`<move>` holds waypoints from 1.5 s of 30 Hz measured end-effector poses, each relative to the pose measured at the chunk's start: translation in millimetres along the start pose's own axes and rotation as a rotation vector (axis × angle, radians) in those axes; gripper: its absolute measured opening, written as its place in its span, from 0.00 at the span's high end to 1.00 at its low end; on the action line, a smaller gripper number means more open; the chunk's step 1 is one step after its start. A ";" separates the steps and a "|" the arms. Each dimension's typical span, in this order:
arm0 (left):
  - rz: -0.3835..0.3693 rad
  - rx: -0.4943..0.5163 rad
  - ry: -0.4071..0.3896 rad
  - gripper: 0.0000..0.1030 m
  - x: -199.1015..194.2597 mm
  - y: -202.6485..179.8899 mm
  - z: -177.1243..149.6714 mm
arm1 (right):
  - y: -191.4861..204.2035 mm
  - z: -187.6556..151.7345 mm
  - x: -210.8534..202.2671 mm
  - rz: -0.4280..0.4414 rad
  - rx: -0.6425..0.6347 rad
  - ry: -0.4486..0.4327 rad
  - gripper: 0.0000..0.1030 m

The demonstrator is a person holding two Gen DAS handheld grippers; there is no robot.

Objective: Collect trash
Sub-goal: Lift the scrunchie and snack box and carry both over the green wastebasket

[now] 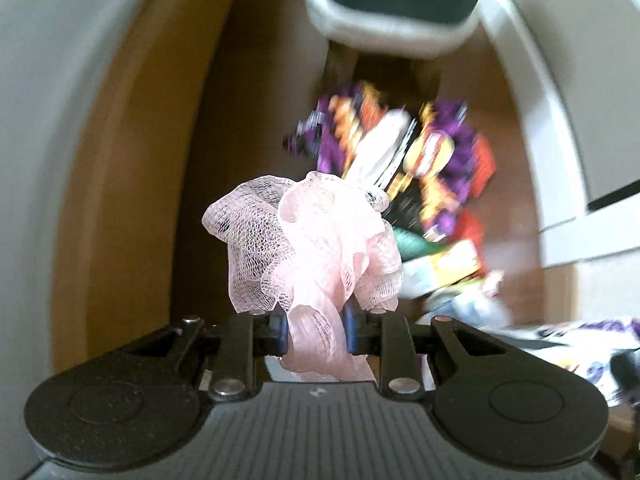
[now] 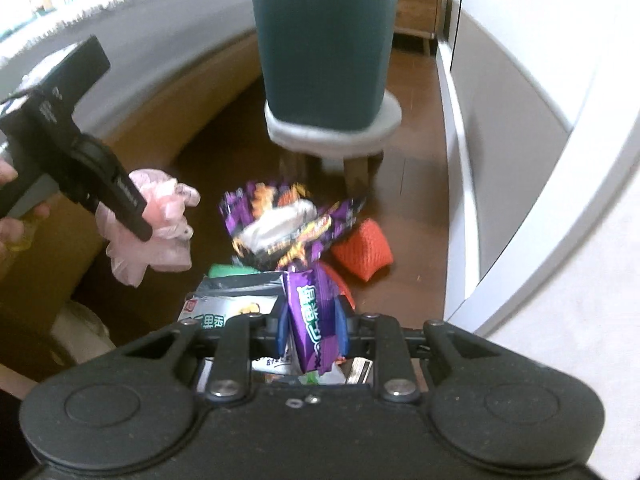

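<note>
Left hand-held gripper (image 1: 316, 332) clamped on a pink mesh puff (image 1: 308, 240), lifted clear of the floor and hanging off the blue pads. Right hand-held gripper (image 2: 312, 330) pinched on a purple snack wrapper (image 2: 310, 320), likewise raised. Both pieces in hand, then, but neither binned yet.

Dark teal bin (image 2: 324, 40) perched on a small pale stool (image 2: 332, 136) just beyond the litter, mouth out of view at the top of both pictures, so no telling what already sits inside.

Plenty left on the wooden floor (image 2: 412, 92): a large crumpled purple-and-orange bag (image 2: 280, 224) with white showing inside it, an orange mesh pouch (image 2: 362, 250) beside that, something green (image 2: 228, 270), and a silver-and-white packet (image 2: 224, 300) nearest the right gripper. Some of it too blurred to name.

Judged early to middling: first two pieces picked, drop into the bin still ahead, then several more trips for the remaining pile.
</note>
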State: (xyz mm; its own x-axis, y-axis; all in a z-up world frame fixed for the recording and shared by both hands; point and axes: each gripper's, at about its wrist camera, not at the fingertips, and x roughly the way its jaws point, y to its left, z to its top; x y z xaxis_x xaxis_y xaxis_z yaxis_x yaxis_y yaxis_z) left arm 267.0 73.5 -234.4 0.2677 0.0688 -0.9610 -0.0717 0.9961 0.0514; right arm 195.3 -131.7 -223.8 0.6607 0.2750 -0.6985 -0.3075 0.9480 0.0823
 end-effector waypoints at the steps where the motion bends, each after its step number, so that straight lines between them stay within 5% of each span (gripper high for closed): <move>1: -0.011 -0.009 -0.032 0.77 -20.6 -2.4 -1.0 | -1.8 3.3 -13.4 0.006 -0.002 -0.022 0.78; 18: -0.096 -0.097 -0.383 0.77 -235.4 -30.6 -3.6 | -21.5 66.1 -146.1 -0.015 -0.031 -0.301 0.78; 28: -0.115 -0.063 -0.472 0.77 -252.6 -41.6 35.8 | -31.8 131.2 -136.6 -0.074 0.063 -0.434 0.78; 38: -0.116 -0.020 -0.593 0.77 -281.7 -23.1 127.0 | -37.9 217.9 -106.5 -0.166 0.169 -0.527 0.79; 45: -0.142 0.014 -0.628 0.77 -271.5 -16.0 210.0 | -28.3 279.5 -70.9 -0.297 0.082 -0.554 0.79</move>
State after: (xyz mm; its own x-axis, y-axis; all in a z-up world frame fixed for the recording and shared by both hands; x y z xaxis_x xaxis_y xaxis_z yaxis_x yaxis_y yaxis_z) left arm 397.2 50.5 82.7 0.7855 -0.0484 -0.6169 0.0169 0.9982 -0.0567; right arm 348.5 -133.2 22.0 0.9729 0.0200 -0.2303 -0.0178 0.9998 0.0117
